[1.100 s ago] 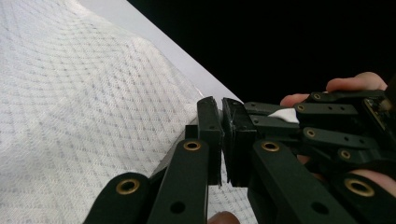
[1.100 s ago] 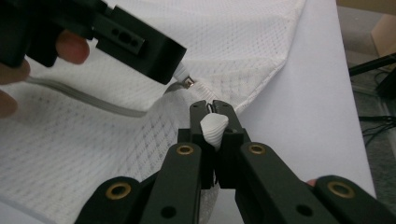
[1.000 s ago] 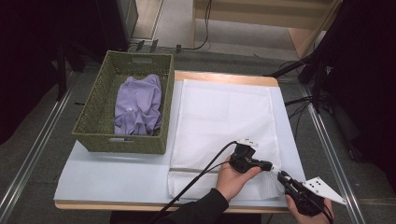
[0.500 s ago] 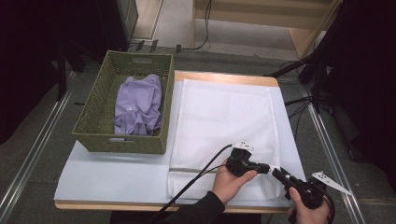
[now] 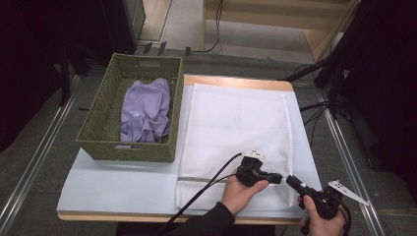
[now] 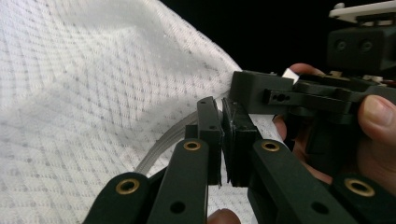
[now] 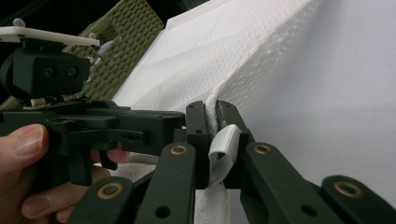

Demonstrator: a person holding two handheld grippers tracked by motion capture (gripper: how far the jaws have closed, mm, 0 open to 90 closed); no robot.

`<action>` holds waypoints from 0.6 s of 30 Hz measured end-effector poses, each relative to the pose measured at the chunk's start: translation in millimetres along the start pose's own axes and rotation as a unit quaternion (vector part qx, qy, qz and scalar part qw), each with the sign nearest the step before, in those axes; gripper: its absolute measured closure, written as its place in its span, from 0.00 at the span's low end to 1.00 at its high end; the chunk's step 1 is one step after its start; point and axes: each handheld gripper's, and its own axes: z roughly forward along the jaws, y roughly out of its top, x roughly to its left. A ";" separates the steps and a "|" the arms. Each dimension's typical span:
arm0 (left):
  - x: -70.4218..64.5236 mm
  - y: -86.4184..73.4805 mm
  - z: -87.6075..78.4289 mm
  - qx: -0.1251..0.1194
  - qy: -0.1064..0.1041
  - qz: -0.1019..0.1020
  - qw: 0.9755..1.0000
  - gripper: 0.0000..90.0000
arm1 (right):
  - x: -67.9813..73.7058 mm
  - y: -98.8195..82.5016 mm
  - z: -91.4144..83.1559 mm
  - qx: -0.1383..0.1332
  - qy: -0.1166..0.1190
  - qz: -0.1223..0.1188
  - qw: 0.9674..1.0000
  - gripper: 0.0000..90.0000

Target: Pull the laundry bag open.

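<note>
A white mesh laundry bag [image 5: 236,128] lies flat on the table, its near edge by the person's hands. My left gripper [image 5: 279,179] points right at the bag's near right corner. In the left gripper view its jaws [image 6: 223,140] are shut on a lifted fold of the mesh [image 6: 93,93]. My right gripper [image 5: 290,181] meets it tip to tip from the right. Its jaws [image 7: 211,122] have just been closing and now pinch the bag's white edge tape [image 7: 223,140], which stands between the pads. The mesh [image 7: 261,46] rises from that grip.
A green woven basket [image 5: 98,128] stands at the table's left and holds a crumpled lilac garment [image 5: 145,110]. The pale table top [image 5: 123,182] shows in front of the basket. Black cables trail from both grippers. Dark stands and a rail flank the table.
The right gripper's jaws have closed onto the bag's edge beside the left gripper, and its grey plate has tilted a little. The left gripper has kept its hold and place.
</note>
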 end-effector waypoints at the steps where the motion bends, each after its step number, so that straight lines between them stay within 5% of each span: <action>1: 0.5 -0.2 -0.1 -0.001 -0.002 -0.003 1.000 0.97 | 2.5 0.5 -0.7 -0.002 -0.005 -0.008 1.000 0.97; 18: -0.8 -1.8 0.7 0.001 -0.001 -0.007 1.000 0.97 | 12.6 -0.2 0.1 -0.012 -0.012 -0.059 0.998 0.97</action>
